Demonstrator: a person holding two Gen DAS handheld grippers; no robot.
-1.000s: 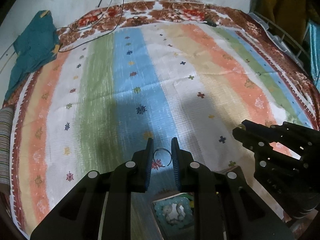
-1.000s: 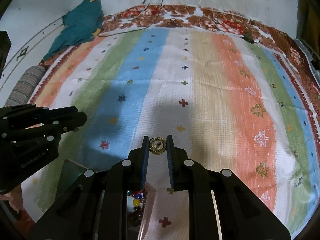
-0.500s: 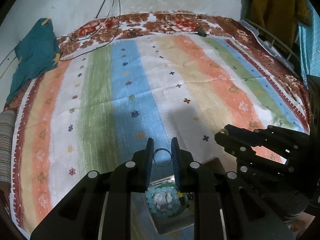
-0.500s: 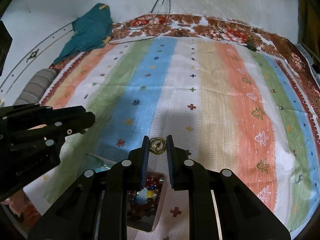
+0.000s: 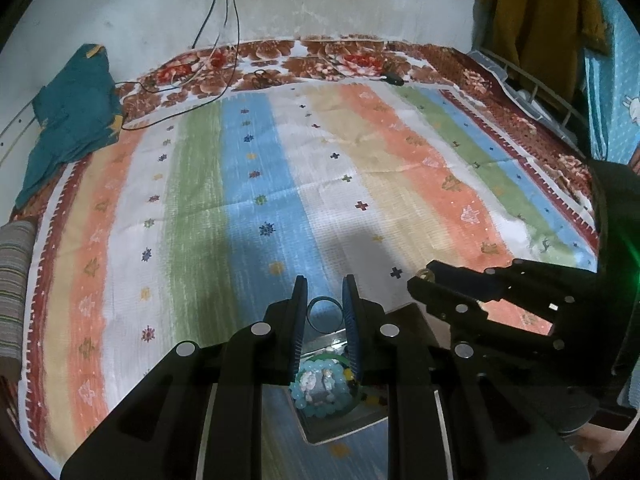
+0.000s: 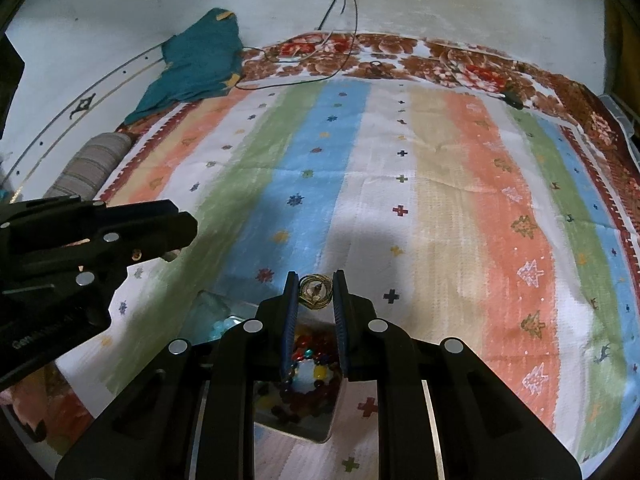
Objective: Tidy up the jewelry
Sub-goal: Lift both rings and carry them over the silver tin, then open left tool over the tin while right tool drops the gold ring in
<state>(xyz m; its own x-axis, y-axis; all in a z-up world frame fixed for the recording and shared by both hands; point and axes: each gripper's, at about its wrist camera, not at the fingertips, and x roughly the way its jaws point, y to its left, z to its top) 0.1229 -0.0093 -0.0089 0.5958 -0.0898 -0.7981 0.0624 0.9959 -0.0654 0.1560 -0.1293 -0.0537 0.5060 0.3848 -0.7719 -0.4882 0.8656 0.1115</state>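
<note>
- Two black grippers: the left gripper [image 5: 325, 300] and the right gripper [image 6: 316, 292], both above the tray [image 6: 280, 424].
- One thin ring [image 5: 324, 314] between the left gripper's fingers.
- One gold ring [image 6: 316, 291] between the right gripper's fingers.
- One light blue bead bracelet [image 5: 320, 390] in the tray.
- Many small colored beads [image 6: 312, 350] in the tray, too many to count.
- One striped sheet [image 5: 320, 184] under the tray.
- One teal cloth [image 5: 72, 120] far behind the tray.

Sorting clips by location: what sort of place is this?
Probably a bedroom at home. A striped bedsheet covers a bed against a stained wall, a teal garment lies crumpled at its edge, and clothes hang nearby.
</note>
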